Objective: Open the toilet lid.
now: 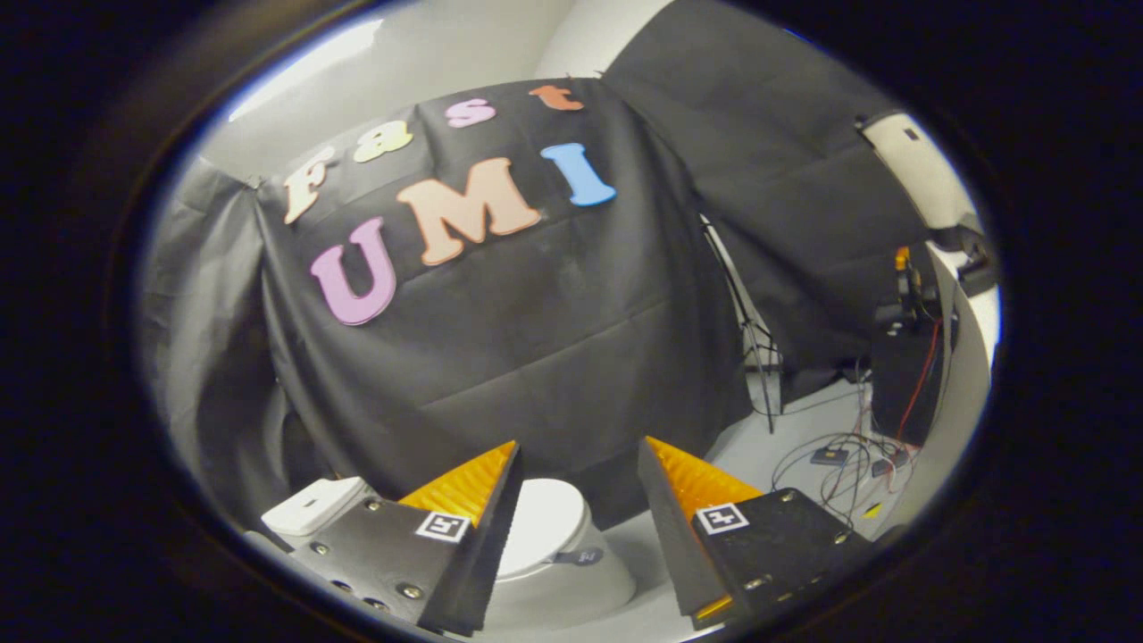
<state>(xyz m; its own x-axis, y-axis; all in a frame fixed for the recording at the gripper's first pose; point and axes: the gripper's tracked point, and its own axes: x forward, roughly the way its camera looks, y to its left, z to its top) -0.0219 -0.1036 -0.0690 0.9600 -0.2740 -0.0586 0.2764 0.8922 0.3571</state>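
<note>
Gripper point(579, 464) I'm steering hangs spread and empty, closed toilet lid point(546, 522) lying below between its fingers toward six o'clock, tank point(314, 507) at eight, long axis running away leftward

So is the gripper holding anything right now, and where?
Nothing is held. The gripper fingers stand open, with the closed toilet lid below and beyond them, untouched.

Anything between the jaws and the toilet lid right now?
Nothing. In the gripper view the gripper is open and holds nothing; the closed toilet lid shows through the gap, beyond the jaws, with only bare air between. No contact yet.
</note>
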